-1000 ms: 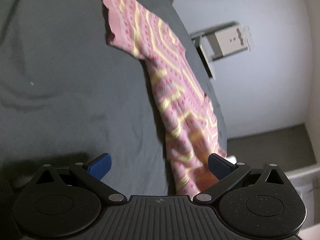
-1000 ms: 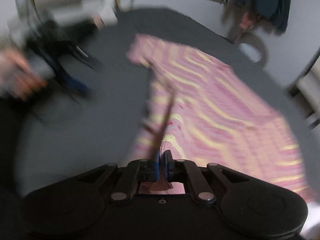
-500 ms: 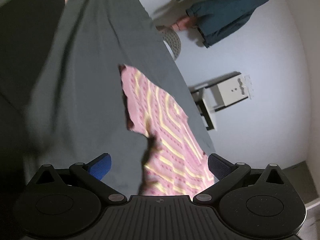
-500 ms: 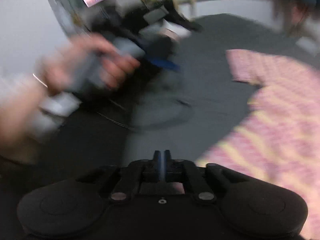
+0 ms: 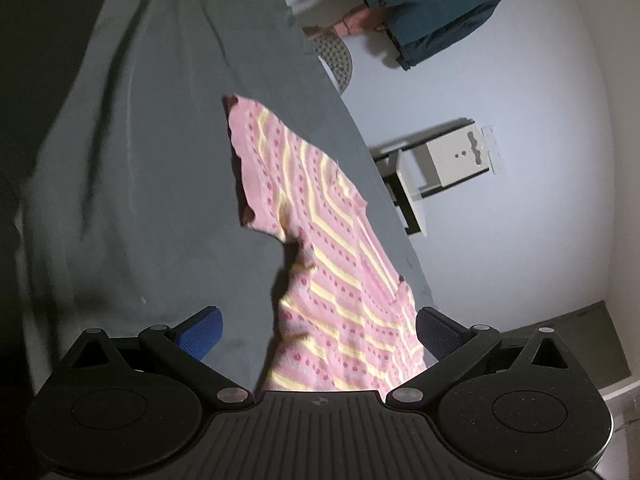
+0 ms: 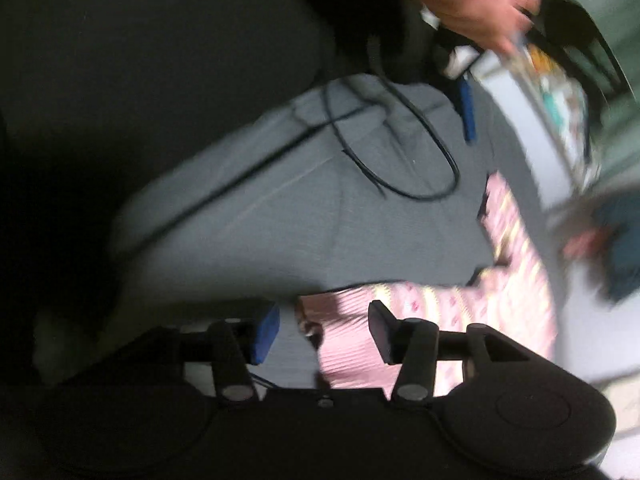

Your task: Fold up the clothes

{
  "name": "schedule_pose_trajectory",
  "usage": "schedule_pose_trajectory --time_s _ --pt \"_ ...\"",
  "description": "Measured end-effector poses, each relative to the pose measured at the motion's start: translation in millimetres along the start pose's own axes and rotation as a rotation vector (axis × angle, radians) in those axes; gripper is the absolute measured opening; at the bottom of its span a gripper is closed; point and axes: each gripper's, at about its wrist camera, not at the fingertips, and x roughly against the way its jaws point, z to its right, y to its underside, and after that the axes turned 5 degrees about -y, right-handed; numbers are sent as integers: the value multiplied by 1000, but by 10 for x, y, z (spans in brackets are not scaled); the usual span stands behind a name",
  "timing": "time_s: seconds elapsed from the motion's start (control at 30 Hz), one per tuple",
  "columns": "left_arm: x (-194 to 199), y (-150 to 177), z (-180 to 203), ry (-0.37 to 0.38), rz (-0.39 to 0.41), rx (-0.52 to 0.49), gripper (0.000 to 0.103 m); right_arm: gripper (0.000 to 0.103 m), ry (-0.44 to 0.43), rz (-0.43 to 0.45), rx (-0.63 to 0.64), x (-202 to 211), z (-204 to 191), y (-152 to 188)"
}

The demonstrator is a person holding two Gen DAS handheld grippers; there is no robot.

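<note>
A pink knit top (image 5: pixel 320 248) with yellow stripes and red dots lies on the grey sheet (image 5: pixel 160 200), along its right edge. My left gripper (image 5: pixel 320 330) stands open above the near part of the top, with the cloth showing between its blue pads but not pinched. In the blurred right wrist view the same pink top (image 6: pixel 516 280) lies at the lower right. My right gripper (image 6: pixel 320 330) is open, and a ribbed pink hem (image 6: pixel 344 344) lies between its fingers, loose.
Black cables (image 6: pixel 392 152) loop over the grey sheet. A hand (image 6: pixel 476 12) holds the other gripper at the top of the right wrist view. Beyond the bed edge are a white side table (image 5: pixel 444 168), a hanging dark blue garment (image 5: pixel 444 8) and a round perforated chair back (image 5: pixel 336 60).
My right gripper was shut on the top's cloth a second ago; it has let go, opened and swung left. The left gripper stayed open and tilted up, then settled over the top.
</note>
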Motion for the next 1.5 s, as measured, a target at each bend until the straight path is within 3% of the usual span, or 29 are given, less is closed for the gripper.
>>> schedule_pose_trajectory --time_s 0.17,0.2,0.23,0.27,0.37,0.43,0.53,0.6,0.77,0.9,0.97,1.03,1.2,1.27,1.33,1.4,1.47,1.5 --pt "-72 91 12 -3 -25 -1 103 47 138 57 174 -187 -202 74" --pt "-82 105 8 -4 -30 3 103 39 163 64 198 -223 -217 95" --pt "-88 119 2 -6 -32 7 103 14 163 45 179 -266 -180 121" --pt "-93 129 -3 -8 -35 10 103 4 163 25 160 -308 -141 146" --pt "-85 125 -11 -13 -32 6 103 5 56 131 -183 -243 246 175" --pt "-60 95 -27 -21 -16 6 103 5 -102 288 -475 -9 582 172" --pt "-29 2 -80 -49 31 32 103 5 -289 462 -724 269 860 168" --pt "-35 -84 -104 -75 70 44 103 5 -349 505 -757 334 945 112" --pt "-326 -359 -16 -166 153 -33 103 5 -382 419 -840 78 1025 266" --pt "-725 -540 2 -155 88 -3 103 5 -390 393 -885 61 948 381" --pt "-895 -580 50 -170 61 -38 103 5 -393 394 -903 85 868 375" --pt "-1041 -587 102 -206 46 -87 102 5 -396 399 -920 88 799 345" --pt "-1228 -571 41 -187 41 -81 98 5 -416 419 -953 180 705 353" --pt "-1277 -553 15 -188 48 -86 85 5 -427 424 -962 186 703 345" --pt "-1330 -534 -12 -181 48 -85 62 5 -430 433 -968 217 712 361" --pt "-1392 -510 -40 -152 35 -68 54 5 -435 438 -978 210 725 382" --pt "-1456 -474 -57 -148 47 -68 38 5 -436 438 -984 198 731 397" --pt "-1483 -458 -69 -149 59 -72 24 5 -435 437 -985 194 731 401"
